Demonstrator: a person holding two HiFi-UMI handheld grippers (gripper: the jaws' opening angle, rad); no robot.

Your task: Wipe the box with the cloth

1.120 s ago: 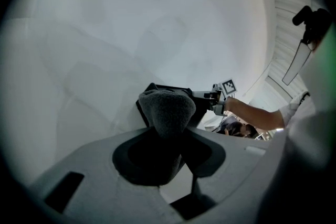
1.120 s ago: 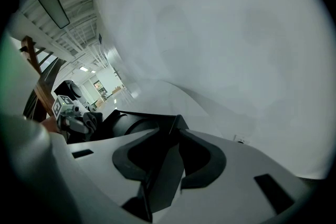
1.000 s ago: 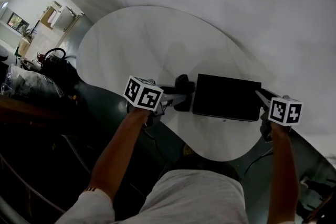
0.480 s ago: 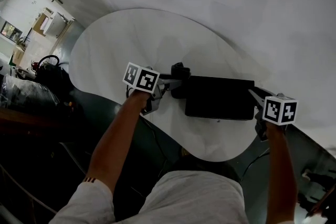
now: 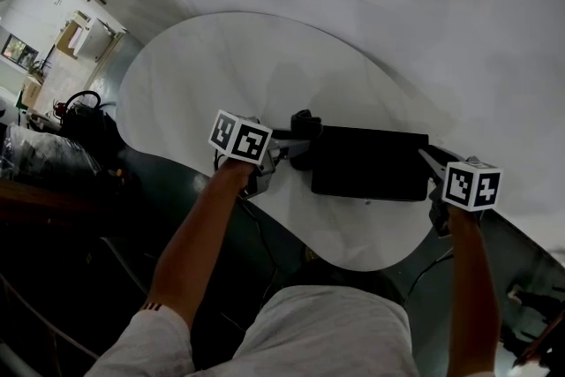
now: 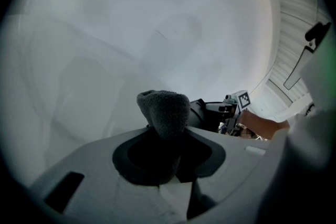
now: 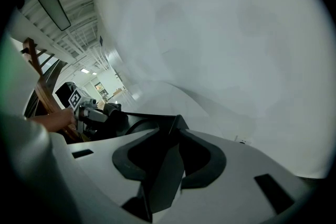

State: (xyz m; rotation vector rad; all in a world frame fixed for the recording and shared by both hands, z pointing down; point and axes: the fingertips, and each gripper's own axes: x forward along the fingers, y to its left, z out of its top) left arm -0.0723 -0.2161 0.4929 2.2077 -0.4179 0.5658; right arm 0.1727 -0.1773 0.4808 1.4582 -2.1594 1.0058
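Note:
A flat black box [image 5: 371, 163] lies on the white table [image 5: 203, 75], close to its near edge. My left gripper [image 5: 298, 137] is shut on a dark grey cloth [image 5: 305, 126], which sits against the box's far left corner. In the left gripper view the bunched cloth [image 6: 164, 113] sticks up between the jaws of the left gripper [image 6: 168, 134], with the box [image 6: 203, 113] just behind. My right gripper [image 5: 427, 160] is shut on the box's right end. In the right gripper view a corner of the box [image 7: 168, 160] is clamped in the right gripper [image 7: 176, 136].
The table has a curved outline, and its near edge [image 5: 291, 234] runs just in front of the box. A dark bag [image 5: 88, 106] lies on the floor at the left. Behind the box the tabletop stretches bare and white.
My left gripper has carried the cloth a short way along the box's left end toward its far corner. The right gripper has kept its hold on the box.

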